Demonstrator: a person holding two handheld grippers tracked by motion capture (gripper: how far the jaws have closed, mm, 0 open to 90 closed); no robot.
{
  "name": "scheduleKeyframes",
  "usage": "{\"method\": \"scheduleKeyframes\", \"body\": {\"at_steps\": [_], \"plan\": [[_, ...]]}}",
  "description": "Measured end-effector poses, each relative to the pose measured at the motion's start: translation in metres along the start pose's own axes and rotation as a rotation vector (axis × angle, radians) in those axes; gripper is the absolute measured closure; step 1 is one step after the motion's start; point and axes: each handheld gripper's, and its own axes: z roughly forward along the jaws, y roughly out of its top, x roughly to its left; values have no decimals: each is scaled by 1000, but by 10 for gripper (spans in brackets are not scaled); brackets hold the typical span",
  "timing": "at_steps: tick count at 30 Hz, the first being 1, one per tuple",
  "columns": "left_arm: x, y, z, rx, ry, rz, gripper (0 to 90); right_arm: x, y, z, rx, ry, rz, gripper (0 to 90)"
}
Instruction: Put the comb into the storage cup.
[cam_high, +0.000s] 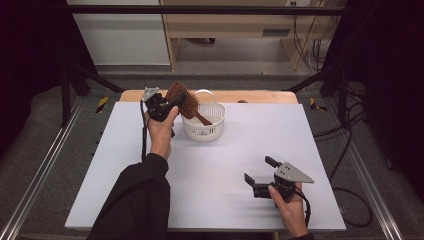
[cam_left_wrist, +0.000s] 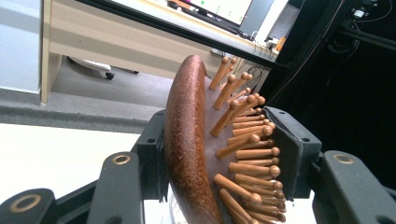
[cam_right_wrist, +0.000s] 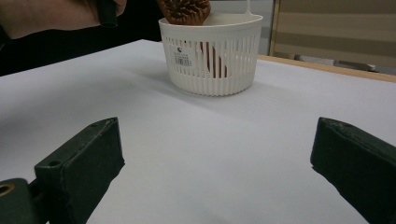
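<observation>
You have one wooden hairbrush (cam_high: 182, 101), one white slotted basket (cam_high: 204, 123), one white surface (cam_high: 210, 170), and two claws: a left claw (cam_high: 165, 106) and a right claw (cam_high: 259, 171).

Your left arm wears a black sleeve (cam_high: 137, 200). Both grippers are black, each topped by a grey three-cornered plate (cam_high: 292, 172) and trailing a black cable (cam_high: 306, 207).

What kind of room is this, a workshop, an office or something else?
Probably a lab or test space set up for recording hand work. A white table sits inside a dark metal frame with loose cables on the grey floor, and a lit monitor stands on a desk behind.
</observation>
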Motion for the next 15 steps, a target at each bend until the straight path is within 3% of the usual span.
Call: {"method": "scheduleKeyframes", "body": {"at_steps": [15], "plan": [[2,-1,-1,1,3,-2,456,0,0,0,2,1,-1,28]]}}
